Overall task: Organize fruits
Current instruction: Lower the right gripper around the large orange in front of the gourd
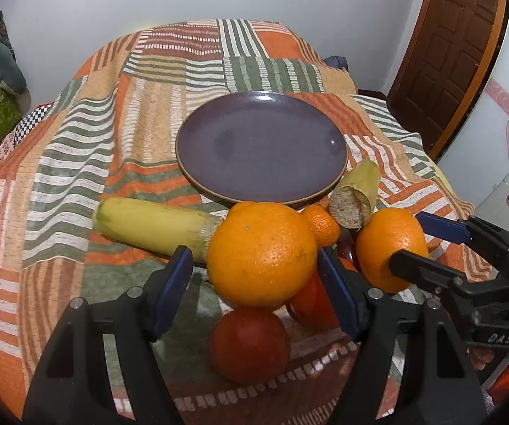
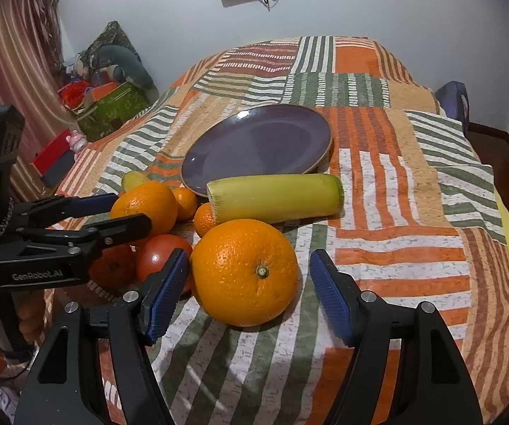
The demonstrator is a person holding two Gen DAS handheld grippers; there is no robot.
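A bed covered by a striped patchwork quilt (image 1: 77,163) in orange, green and cream holds a cluster of fruit near its front edge. Farthest left lies a yellow-green corn cob (image 1: 155,226) on its side. Just right of it, the left gripper (image 1: 254,283) stands partly open, its blue pads either side of a large orange (image 1: 261,258) without pressing on it; a red tomato (image 1: 249,345) sits in front, between the jaws' bases. Behind the fruit rests an empty purple plate (image 1: 261,145). A small mandarin (image 1: 322,225) sits beside the large orange, under the cut end of a second corn cob (image 2: 275,196). Farther right, the right gripper (image 2: 249,292) is also partly open, straddling a second large orange (image 2: 244,271); its left pad is very near the peel, the right pad apart.
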